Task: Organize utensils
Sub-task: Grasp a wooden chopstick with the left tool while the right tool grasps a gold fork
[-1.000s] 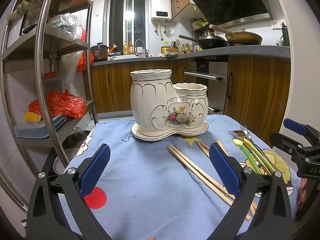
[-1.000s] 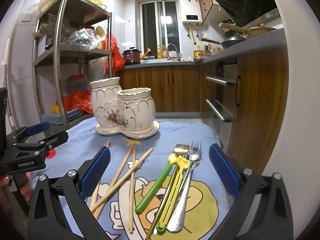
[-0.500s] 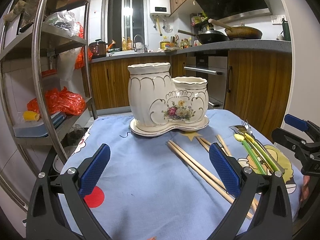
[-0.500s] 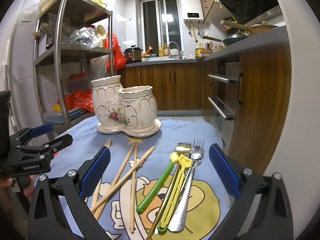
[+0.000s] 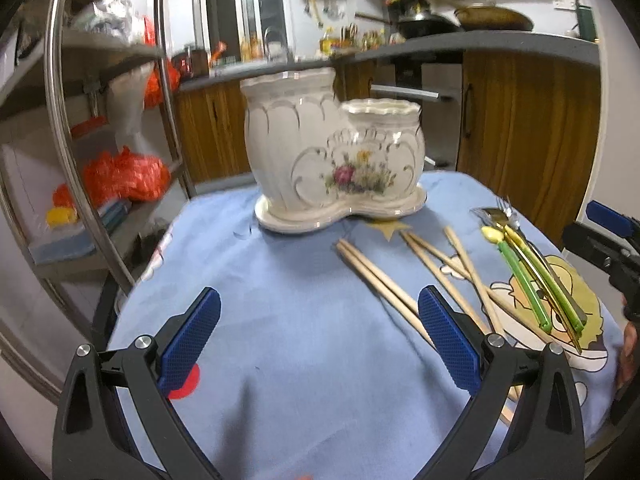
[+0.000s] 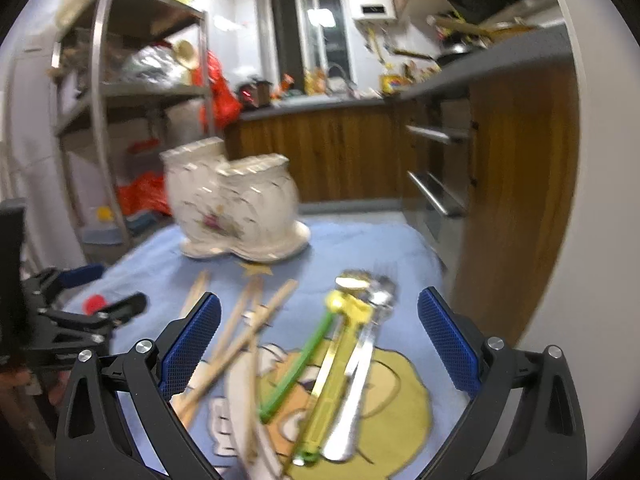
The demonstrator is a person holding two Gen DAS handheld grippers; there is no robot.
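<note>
A white ceramic two-pot utensil holder (image 5: 332, 168) with a flower print stands at the far side of the blue cloth; it also shows in the right wrist view (image 6: 236, 208). Several wooden chopsticks (image 5: 400, 280) lie loose in front of it. A bundle of green and yellow handled cutlery with a metal fork and spoon (image 6: 340, 356) lies to their right, also seen in the left wrist view (image 5: 532, 276). My left gripper (image 5: 316, 340) is open and empty above the cloth. My right gripper (image 6: 320, 340) is open and empty above the cutlery.
The table wears a blue cartoon cloth (image 5: 280, 340). A metal shelf rack (image 5: 80, 140) with orange bags stands to the left. Wooden kitchen cabinets (image 5: 528, 132) and an oven front stand to the right and behind.
Both grippers have tilted down and moved closer to the table. The right wrist view is now blurred and sits lower over the cutlery. Nothing on the table has moved.
</note>
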